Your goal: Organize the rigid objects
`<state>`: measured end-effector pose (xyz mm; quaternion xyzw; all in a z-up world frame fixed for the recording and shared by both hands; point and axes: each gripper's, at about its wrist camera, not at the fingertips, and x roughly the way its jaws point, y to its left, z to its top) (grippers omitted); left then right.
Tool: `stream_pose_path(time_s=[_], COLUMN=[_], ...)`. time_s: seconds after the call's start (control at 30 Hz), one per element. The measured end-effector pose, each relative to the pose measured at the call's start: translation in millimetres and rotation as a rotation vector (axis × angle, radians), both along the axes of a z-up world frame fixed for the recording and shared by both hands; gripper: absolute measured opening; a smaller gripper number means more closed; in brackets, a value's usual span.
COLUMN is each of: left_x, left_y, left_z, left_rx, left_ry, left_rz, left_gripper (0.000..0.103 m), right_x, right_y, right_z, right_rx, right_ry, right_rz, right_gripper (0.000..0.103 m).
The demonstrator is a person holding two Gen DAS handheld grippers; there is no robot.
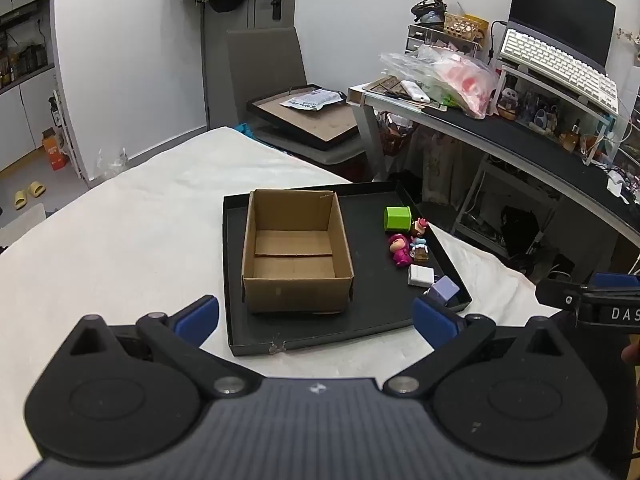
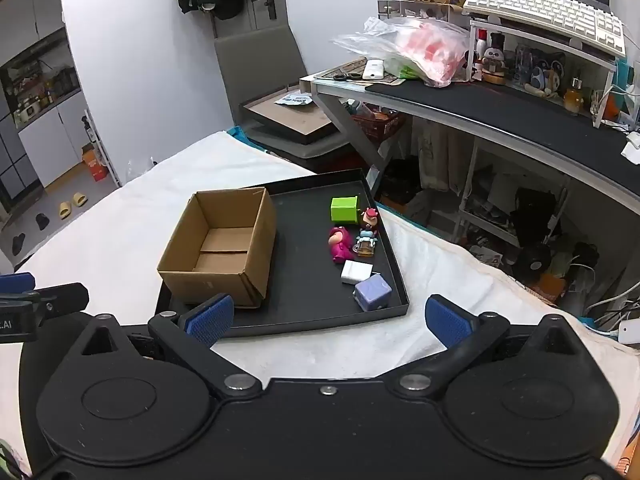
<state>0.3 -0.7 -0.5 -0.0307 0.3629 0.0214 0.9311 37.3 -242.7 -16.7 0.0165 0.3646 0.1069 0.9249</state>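
Note:
A black tray (image 1: 376,312) (image 2: 304,316) lies on the white-covered table. An empty cardboard box (image 1: 296,248) (image 2: 224,248) stands in its left half. Along its right side lie a green cube (image 1: 397,218) (image 2: 344,209), a pink figurine (image 1: 398,249) (image 2: 339,243), two small figurines (image 1: 419,236) (image 2: 367,232), a white block (image 1: 421,276) (image 2: 356,272) and a lavender cube (image 1: 446,289) (image 2: 373,292). My left gripper (image 1: 316,318) is open and empty, near the tray's front edge. My right gripper (image 2: 328,320) is open and empty, in front of the tray.
A desk (image 1: 520,136) (image 2: 500,108) with a keyboard, plastic bags and clutter stands to the right. A grey chair (image 1: 276,80) (image 2: 260,76) holding another tray stands behind the table. The right gripper's side shows at the edge of the left wrist view (image 1: 592,300).

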Motion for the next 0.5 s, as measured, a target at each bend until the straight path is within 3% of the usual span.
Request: stream_pose_path(time_s=[0.5], left_x=[3], left_y=[-3], left_z=[12], left_rx=[-0.028], left_ry=[-0.005], left_rz=[0.014], left_gripper=[0.102], right_x=[-1], right_y=[-2], right_z=[2], right_rx=[0.017], right_ry=[-0.002], right_rz=[-0.007], right_gripper=[0.103])
